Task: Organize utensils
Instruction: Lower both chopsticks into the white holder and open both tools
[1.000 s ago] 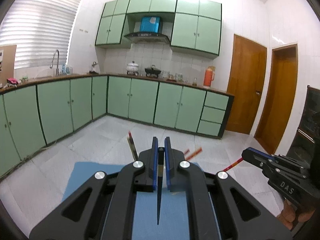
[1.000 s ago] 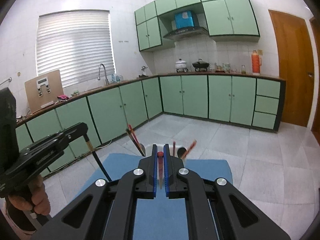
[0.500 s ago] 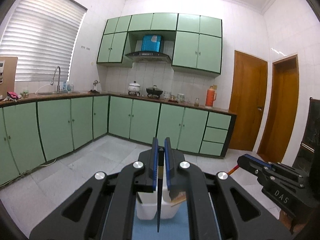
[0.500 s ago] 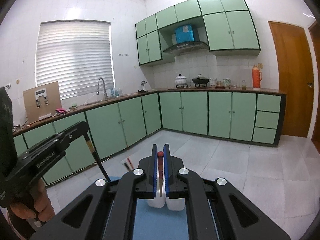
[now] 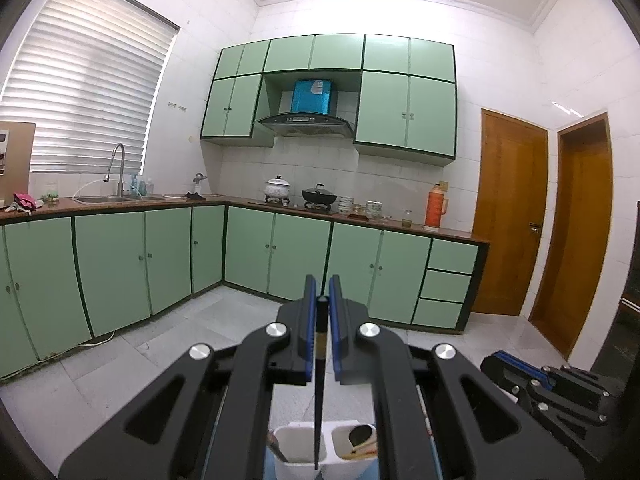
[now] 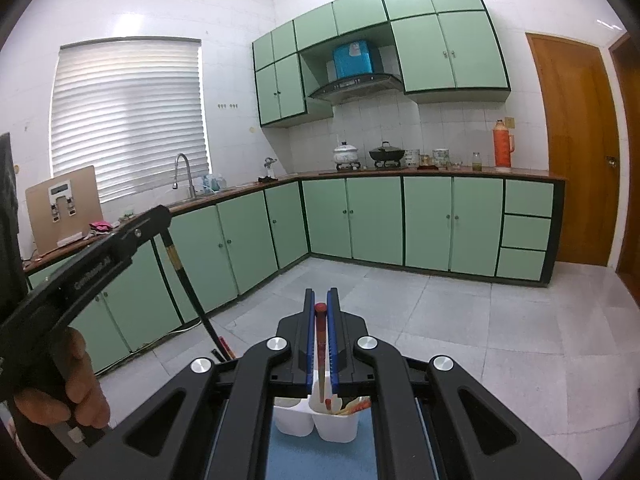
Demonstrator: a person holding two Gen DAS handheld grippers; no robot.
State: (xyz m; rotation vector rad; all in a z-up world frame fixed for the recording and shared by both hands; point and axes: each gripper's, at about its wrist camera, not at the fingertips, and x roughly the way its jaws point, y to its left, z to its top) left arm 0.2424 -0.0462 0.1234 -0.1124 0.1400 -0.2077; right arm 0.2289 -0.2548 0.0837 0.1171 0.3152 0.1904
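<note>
My left gripper [image 5: 322, 284] is shut on a black chopstick [image 5: 319, 380] that hangs straight down. Its tip is just over the white two-part holder [image 5: 298, 468], near the divider. In the right wrist view the same gripper [image 6: 160, 216] comes in from the left with that chopstick [image 6: 188, 284] slanting down. My right gripper [image 6: 321, 296] is shut on a red-ended wooden chopstick [image 6: 320, 344], its lower end above the holder's [image 6: 294, 424] right part. The right gripper [image 5: 496, 364] also shows at the lower right of the left wrist view.
The holder stands on a blue mat [image 6: 320, 456]. A dark spoon [image 5: 360, 434] and red-tipped chopsticks [image 6: 356, 406] sit in its right part. A hand [image 6: 76, 392] grips the left tool. Green cabinets [image 5: 280, 260] and tiled floor [image 6: 440, 320] lie beyond.
Both grippers have risen and pulled back, so the holder slid from under the fingers to the bottom of each view. Each still holds its chopstick.
</note>
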